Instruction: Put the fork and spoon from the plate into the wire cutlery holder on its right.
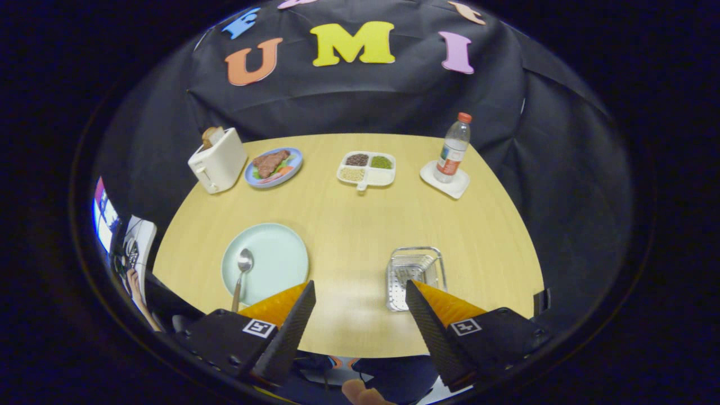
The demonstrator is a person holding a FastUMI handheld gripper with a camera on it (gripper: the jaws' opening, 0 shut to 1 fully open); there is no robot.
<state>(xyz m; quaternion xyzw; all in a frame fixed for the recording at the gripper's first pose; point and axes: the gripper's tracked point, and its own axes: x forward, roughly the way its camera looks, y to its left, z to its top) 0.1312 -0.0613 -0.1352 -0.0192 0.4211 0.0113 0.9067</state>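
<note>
A pale green plate [275, 259] lies on the wooden table, just ahead of my left finger [289, 323]. On its left half rests a metal spoon [243, 267], bowl away from me and handle running toward the table's near edge. The wire cutlery holder [415, 275] stands to the plate's right, just ahead of my right finger [430, 323]. Inside it lies what looks like the fork [417, 265], tines showing. My gripper [360, 284] hangs open above the table's near edge with nothing between its fingers.
Along the far side of the table stand a white toaster [218, 160], a blue plate of food [274, 166], a divided white dish [367, 169] and a water bottle [453, 149] on a white coaster. A bare stretch of table [349, 230] lies between plate and holder.
</note>
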